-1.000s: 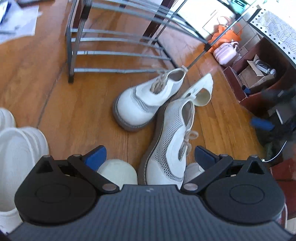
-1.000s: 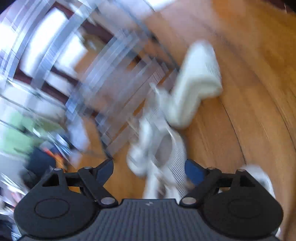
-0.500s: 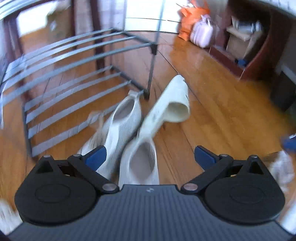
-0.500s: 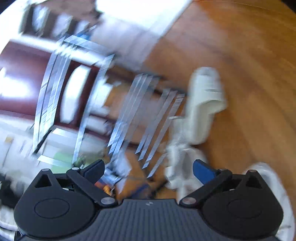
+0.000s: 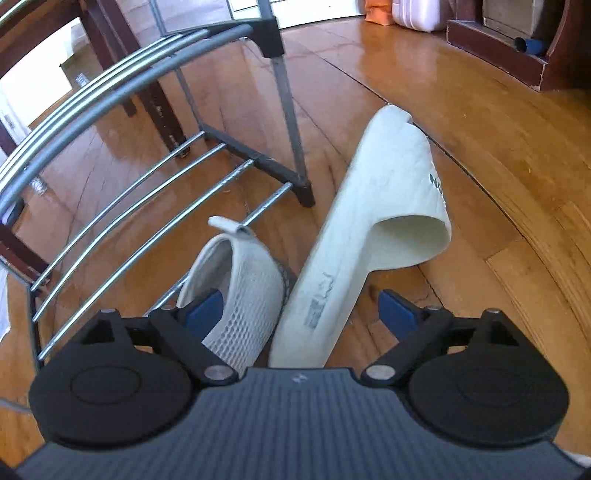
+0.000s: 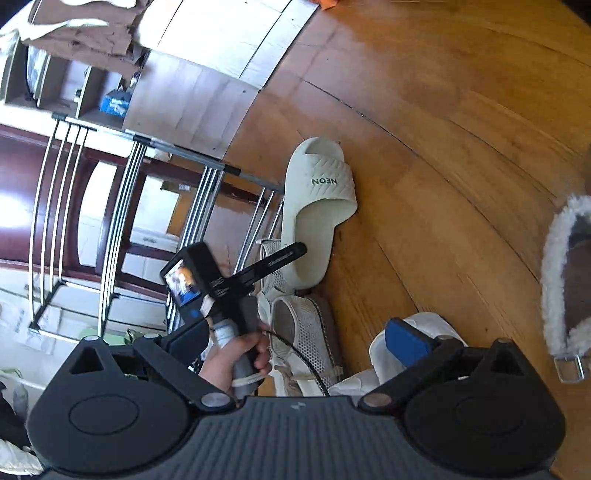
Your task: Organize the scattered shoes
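Observation:
My left gripper [image 5: 301, 314] is open, low over the wooden floor. Its left blue fingertip [image 5: 205, 312] sits inside the heel opening of a white mesh shoe [image 5: 243, 291]. A cream slide sandal [image 5: 373, 221] leans beside that shoe, its heel end between the fingers. My right gripper [image 6: 295, 339] is open and holds nothing. It looks down on the same slide [image 6: 317, 206], marked NEON, the mesh shoe [image 6: 306, 332], and a hand [image 6: 236, 354] holding the other gripper's handle. Another white shoe [image 6: 417, 321] lies under my right fingertip [image 6: 406, 341].
A grey metal shoe rack [image 5: 155, 173] stands just past the shoes, its lowest bars touching the mesh shoe's heel tab. A fur-trimmed slipper [image 6: 557, 280] lies at the right. Dark wooden furniture [image 5: 517, 55] and a pink bag [image 5: 417, 14] stand at the back.
My left gripper has dropped and closed in on the mesh shoe and the slide, one fingertip now inside the shoe. The right view has swung and steadied above the shoes.

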Demonstrator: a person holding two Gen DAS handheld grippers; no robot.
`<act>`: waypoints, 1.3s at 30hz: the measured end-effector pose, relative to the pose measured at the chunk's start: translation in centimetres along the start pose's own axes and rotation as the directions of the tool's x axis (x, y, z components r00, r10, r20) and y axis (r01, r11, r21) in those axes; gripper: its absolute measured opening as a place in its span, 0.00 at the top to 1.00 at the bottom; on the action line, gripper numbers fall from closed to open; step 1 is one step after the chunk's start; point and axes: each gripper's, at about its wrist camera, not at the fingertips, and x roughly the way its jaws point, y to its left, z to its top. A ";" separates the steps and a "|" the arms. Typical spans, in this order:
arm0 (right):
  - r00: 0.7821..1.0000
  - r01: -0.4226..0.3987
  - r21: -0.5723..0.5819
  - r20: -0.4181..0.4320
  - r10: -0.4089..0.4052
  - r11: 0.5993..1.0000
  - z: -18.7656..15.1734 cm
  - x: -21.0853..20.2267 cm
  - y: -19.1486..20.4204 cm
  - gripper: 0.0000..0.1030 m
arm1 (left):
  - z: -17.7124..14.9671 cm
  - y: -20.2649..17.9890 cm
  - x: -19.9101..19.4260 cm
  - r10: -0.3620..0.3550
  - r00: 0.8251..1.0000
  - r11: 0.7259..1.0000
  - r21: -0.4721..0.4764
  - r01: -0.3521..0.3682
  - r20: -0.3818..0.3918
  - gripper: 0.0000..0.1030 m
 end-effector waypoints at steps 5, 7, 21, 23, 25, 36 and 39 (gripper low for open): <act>1.000 0.011 0.019 -0.029 -0.011 1.000 -0.2 0.5 -1.0 0.01 | 0.1 2.1 -0.2 -0.018 1.000 0.993 -0.115 0.019 0.006 0.63; 0.999 0.024 0.028 -0.033 -0.023 0.999 -0.3 0.7 -1.3 0.01 | 0.3 3.3 -0.6 -0.064 0.998 0.979 -0.190 0.067 0.022 0.67; 0.998 0.013 0.031 -0.060 -0.012 0.999 -1.6 1.2 -0.9 0.01 | -2.2 4.7 -11.6 -0.325 0.933 0.896 -0.265 0.356 0.156 0.74; 0.996 0.072 -0.038 -0.054 -0.074 0.997 -2.2 1.6 -0.2 0.01 | -3.9 5.6 -14.3 -0.371 0.914 0.865 -0.296 0.405 0.164 0.74; 0.990 0.129 -0.106 -0.044 -0.135 0.986 -2.7 2.1 0.6 0.01 | -5.4 6.5 -16.5 -0.393 0.908 0.845 -0.333 0.420 0.147 0.73; 0.942 0.208 -0.505 -0.125 -0.310 0.838 -6.1 7.3 5.4 0.03 | -22.4 10.5 -23.1 -0.341 0.940 0.850 -0.436 0.296 -0.027 0.21; 0.939 0.174 -0.643 -0.120 -0.323 0.746 -5.5 8.1 9.2 0.02 | -24.7 12.3 -23.4 -0.342 0.939 0.830 -0.482 0.280 -0.044 0.19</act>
